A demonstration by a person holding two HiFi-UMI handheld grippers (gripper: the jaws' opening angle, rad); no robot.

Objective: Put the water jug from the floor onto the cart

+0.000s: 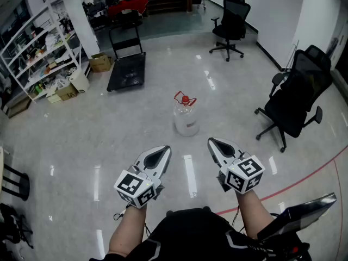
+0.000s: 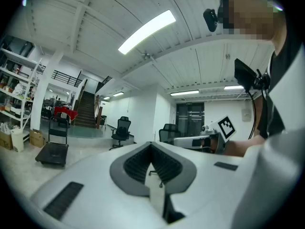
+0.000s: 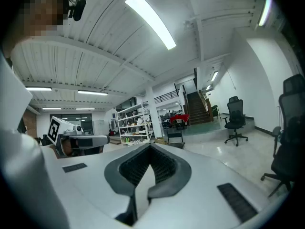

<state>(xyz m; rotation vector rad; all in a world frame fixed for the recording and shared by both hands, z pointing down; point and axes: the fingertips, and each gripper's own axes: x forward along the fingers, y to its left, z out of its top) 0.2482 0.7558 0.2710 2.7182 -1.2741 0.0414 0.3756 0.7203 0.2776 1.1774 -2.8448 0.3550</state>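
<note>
A clear water jug [image 1: 186, 118] with a red cap and red handle stands upright on the shiny floor, ahead of both grippers. Farther off at the upper left is the flat black cart [image 1: 126, 71] with its upright push handle; it also shows small in the left gripper view as the cart [image 2: 52, 153]. My left gripper [image 1: 164, 150] is shut and empty, held level, short of the jug. My right gripper [image 1: 212, 142] is likewise shut and empty beside it. In each gripper view the jaws [image 2: 152, 144] [image 3: 151, 147] meet at the tip and the jug is hidden.
A black office chair [image 1: 296, 94] stands at the right, another chair [image 1: 231, 23] at the back. White shelving [image 1: 38, 53] with cardboard boxes [image 1: 100, 62] lines the left. A red line [image 1: 310, 173] crosses the floor at the lower right. Stairs [image 2: 88, 109] rise at the back.
</note>
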